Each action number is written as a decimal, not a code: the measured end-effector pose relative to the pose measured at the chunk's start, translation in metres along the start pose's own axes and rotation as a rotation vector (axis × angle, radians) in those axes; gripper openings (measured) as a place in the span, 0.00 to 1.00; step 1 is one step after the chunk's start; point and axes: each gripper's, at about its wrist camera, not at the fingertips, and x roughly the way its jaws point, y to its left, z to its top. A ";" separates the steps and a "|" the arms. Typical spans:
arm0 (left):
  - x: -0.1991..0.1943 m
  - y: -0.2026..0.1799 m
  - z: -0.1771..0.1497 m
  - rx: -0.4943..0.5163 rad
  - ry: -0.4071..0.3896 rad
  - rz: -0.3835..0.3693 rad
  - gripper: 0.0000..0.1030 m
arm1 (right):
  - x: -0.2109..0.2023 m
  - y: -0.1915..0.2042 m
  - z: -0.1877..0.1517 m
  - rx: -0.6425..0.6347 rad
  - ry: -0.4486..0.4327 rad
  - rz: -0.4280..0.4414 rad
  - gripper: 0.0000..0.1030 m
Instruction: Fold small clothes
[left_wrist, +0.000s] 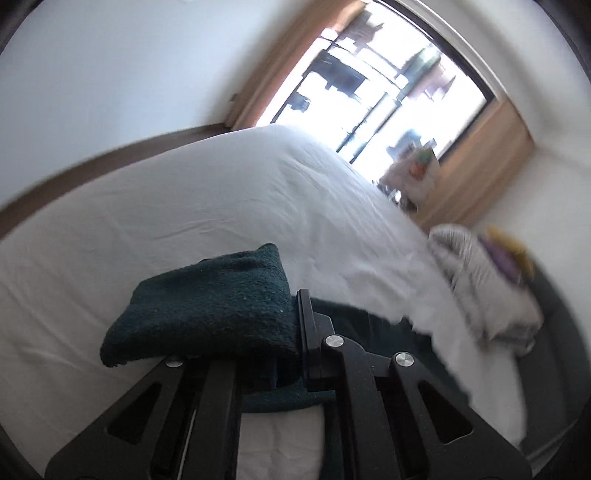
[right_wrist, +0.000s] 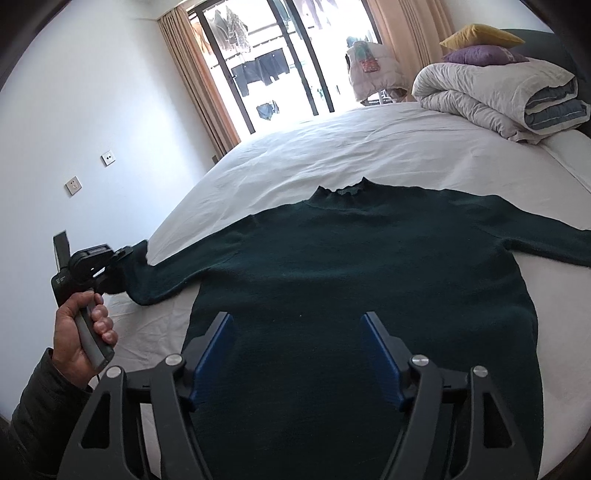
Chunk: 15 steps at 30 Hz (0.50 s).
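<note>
Sweater (right_wrist: 354, 280), dark green, lies flat on the white bed (right_wrist: 332, 147) with its collar toward the window (right_wrist: 280, 55) and both arms spread out to the sides. Its sleeve cuff (left_wrist: 207, 306) on the left is pinched in the left gripper (right_wrist: 123, 260), whose jaws are clamped tight on the knit, the cuff raised off the sheet. A hand (right_wrist: 79, 332) in a dark padded sleeve holds that tool by its handle. The right gripper (right_wrist: 297, 354) hangs over the lower body of the sweater with its blue-padded fingers (right_wrist: 212, 358) spread wide, nothing between them. A rolled grey quilt (right_wrist: 498, 96) sits at the far corner of the bed, with a purple pillow (right_wrist: 480, 55) and a yellow pillow (right_wrist: 476, 35) stacked on top of it. No boxes or baskets are in view
</note>
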 end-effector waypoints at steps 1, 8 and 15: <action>0.005 -0.032 -0.012 0.137 -0.004 0.026 0.07 | 0.003 -0.004 0.006 0.003 0.005 0.016 0.73; 0.027 -0.125 -0.155 0.697 -0.089 0.102 0.06 | 0.036 -0.023 0.048 0.089 0.075 0.227 0.73; -0.004 -0.167 -0.241 0.949 -0.216 0.127 0.06 | 0.109 -0.011 0.067 0.176 0.222 0.454 0.73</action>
